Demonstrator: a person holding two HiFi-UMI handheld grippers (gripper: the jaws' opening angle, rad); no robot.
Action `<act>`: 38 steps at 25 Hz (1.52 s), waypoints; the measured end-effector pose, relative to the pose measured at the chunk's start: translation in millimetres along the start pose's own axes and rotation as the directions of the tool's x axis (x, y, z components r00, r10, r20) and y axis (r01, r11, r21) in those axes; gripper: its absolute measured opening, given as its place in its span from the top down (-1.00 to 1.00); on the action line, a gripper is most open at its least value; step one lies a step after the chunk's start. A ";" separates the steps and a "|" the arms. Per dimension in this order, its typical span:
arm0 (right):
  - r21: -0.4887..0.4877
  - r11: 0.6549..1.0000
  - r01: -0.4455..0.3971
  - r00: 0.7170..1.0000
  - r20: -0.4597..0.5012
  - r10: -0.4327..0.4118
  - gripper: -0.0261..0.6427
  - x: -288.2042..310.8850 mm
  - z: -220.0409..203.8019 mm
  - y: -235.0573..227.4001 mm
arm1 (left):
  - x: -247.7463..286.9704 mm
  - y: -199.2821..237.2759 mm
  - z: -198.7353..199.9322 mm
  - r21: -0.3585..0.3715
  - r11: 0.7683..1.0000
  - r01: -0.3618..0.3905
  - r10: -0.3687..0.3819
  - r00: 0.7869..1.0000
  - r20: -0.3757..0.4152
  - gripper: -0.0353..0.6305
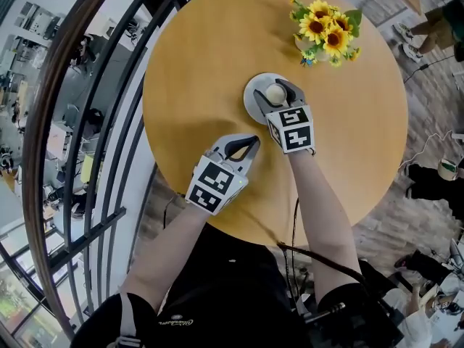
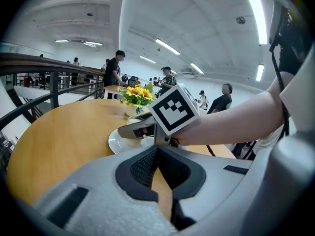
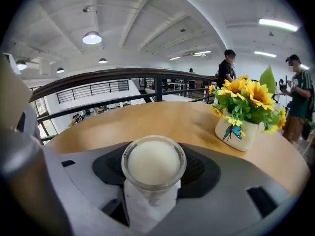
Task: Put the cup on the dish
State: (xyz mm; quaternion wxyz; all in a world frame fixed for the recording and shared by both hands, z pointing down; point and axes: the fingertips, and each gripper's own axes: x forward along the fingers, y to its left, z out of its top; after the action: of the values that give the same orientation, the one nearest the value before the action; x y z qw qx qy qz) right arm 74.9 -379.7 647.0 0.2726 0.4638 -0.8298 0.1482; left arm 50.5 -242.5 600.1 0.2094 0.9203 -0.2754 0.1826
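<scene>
Right gripper has its jaws clamped on the clear-rimmed cup with pale creamy fill; the cup sits over the middle of the round white dish; can't tell if its base is touching the dish or just above it.

Left gripper is empty, jaws pressed nearly together with only a sliver of table showing between; it's parked near the dish on the person's side.

Risks:
- fill is close to the rim; any tilt on set-down or release likely slops it
- if the jaws open unevenly, one could drag the cup sideways or shove the dish, since nothing is bracing it

Room: round wooden table is bare left of the dish, so best exit is that way or straight back; white vase of sunflowers is near on the far right; dark railing lies past the left edge, well apart.
</scene>
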 end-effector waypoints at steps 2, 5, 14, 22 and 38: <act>-0.020 1.000 0.008 1.000 0.012 -0.008 0.16 0.8 0.1 1.0 | 0.5 1.0 -0.9 -0.003 1.000 -0.003 0.003 1.000 0.000 0.89; -0.020 1.000 0.013 1.000 0.026 -0.013 0.16 0.7 0.5 0.5 | 0.7 0.7 -1.2 -0.003 1.000 -0.003 0.003 1.000 0.000 0.89; -0.007 1.000 0.026 0.999 0.039 -0.026 0.15 1.5 3.0 -0.8 | -1.2 0.2 -6.0 0.000 1.000 -0.007 0.007 1.000 -0.002 0.89; -0.005 0.999 0.036 0.999 0.039 -0.035 0.15 2.8 1.0 -1.9 | -2.7 0.7 -10.1 -0.004 1.000 -0.006 0.005 1.000 -0.016 0.89; 0.027 0.999 0.047 0.998 0.028 -0.047 0.15 2.8 -14.6 -1.7 | -5.3 4.1 -12.2 -0.006 1.000 -0.007 0.007 1.000 -0.017 0.89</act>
State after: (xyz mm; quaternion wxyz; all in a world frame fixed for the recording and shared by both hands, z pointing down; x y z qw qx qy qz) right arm 79.8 -375.2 660.5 0.2579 0.4888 -0.8206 0.1458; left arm 41.3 -237.4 609.2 0.2142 0.9170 -0.2774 0.1905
